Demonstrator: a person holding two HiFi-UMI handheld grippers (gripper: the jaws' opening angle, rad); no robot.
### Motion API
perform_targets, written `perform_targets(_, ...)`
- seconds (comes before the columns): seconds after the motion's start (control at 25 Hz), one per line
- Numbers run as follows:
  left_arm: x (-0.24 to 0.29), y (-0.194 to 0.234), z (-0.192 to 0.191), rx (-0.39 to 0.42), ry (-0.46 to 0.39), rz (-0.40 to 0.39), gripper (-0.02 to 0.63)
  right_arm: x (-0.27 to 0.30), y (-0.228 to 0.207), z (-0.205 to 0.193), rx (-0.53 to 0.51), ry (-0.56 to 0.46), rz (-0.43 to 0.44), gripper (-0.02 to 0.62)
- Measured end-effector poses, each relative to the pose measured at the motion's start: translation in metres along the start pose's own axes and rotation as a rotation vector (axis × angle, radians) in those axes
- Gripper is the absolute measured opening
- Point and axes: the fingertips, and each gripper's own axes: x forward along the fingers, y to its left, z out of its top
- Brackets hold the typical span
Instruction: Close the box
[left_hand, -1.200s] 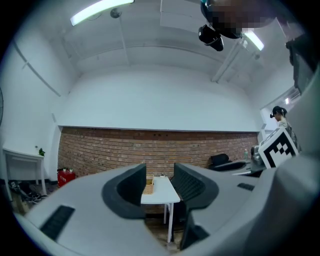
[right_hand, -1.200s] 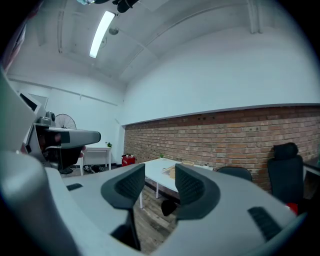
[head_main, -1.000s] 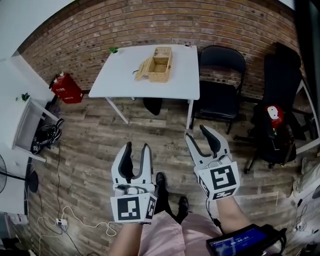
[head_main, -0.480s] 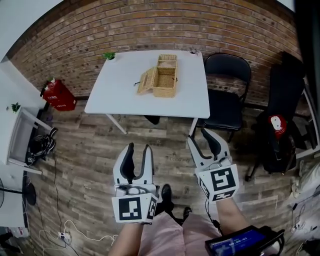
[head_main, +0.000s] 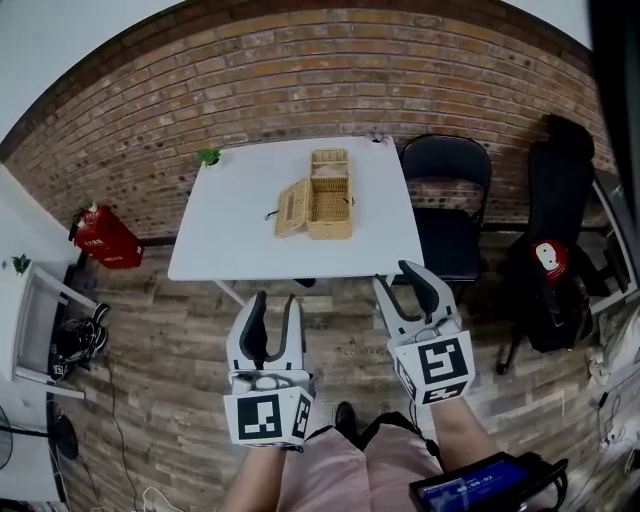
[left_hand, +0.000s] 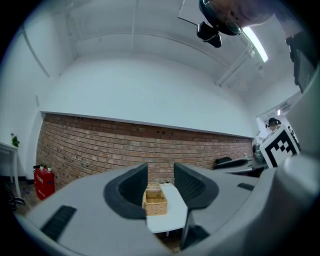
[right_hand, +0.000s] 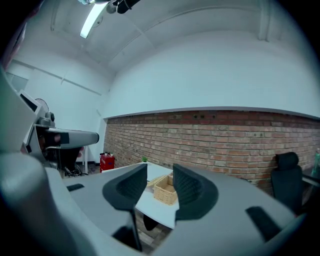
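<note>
The wicker box (head_main: 330, 195) sits toward the far middle of the white tabletop (head_main: 235, 235); it is open, its lid (head_main: 291, 208) flopped out to the left and lying tilted beside the box's left wall. Both grippers hang well short of it, over the plank floor on the near side. The left gripper (head_main: 275, 312) holds its fingers (left_hand: 125, 189) apart with nothing between them — the box shows only far off through the gap; the right gripper (head_main: 403, 288) is empty too, its fingers (right_hand: 192, 192) wide but closing at this moment.

The step in hand looks to be the approach, so none of the closing is done yet. To do it well I would come up to the near edge of the tabletop first; then bring the left gripper to the lid's free left edge and swing it up and over to the right, about the side where it joins the box. The right gripper could steady the box's right wall, since so light a basket would likely slide on a smooth top; a push may serve better than a pinch.

The box is a woven rectangle of pale straw-coloured cane, ribbed and rough, probably with some give — the weave could snag a fingertip; the tabletop is flat, white and slick-looking; behind it runs a coarse red brick wall (head_main: 300, 80).
</note>
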Motion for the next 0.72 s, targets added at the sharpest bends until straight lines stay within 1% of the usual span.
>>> perform_targets(0.36, 0.027, 0.016, -0.029, -0.008, 0.067, -0.024, 0.170, 0.032, -0.003, -0.011, 0.019, 0.024, -0.011, 0.161)
perform_targets(0.56, 0.055, 0.019, -0.046, -0.007, 0.108, -0.038, 0.170, 0.056, -0.019, -0.025, 0.048, 0.049, -0.029, 0.161)
perform_targets(0.72, 0.093, 0.024, -0.058, -0.008, 0.127, -0.042, 0.170, 0.087, -0.040, -0.031, 0.061, 0.054, -0.028, 0.161)
